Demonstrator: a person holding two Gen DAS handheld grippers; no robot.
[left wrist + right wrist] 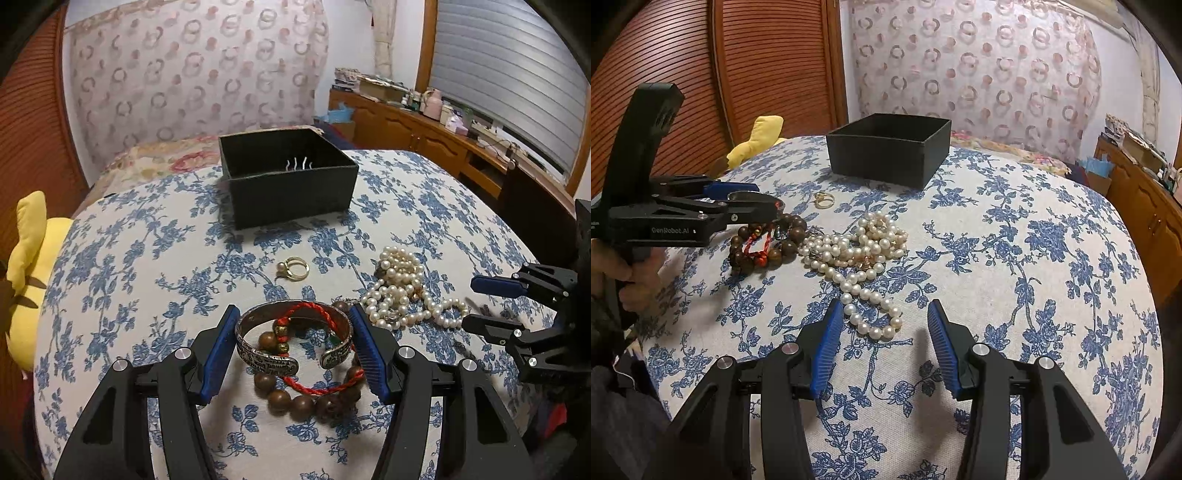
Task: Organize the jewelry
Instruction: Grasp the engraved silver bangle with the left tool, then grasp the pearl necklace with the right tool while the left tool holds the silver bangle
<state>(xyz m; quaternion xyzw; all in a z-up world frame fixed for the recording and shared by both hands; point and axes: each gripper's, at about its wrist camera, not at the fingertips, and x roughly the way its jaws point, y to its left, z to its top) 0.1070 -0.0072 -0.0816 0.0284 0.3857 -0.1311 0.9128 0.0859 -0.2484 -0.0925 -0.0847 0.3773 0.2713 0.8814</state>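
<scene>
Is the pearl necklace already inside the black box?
No, the pearl necklace lies heaped on the tablecloth, apart from the black box.

**Hidden, Cropped, Unreadable**

The black box's (890, 147) interior is hidden in the right wrist view. Beside the pearl necklace (855, 251), the left gripper (753, 201) covers most of the silver cuff. The cuff's (291, 339) engraving is illegible. Left of the box, the frame crops the yellow plush toy (27, 273).
</scene>
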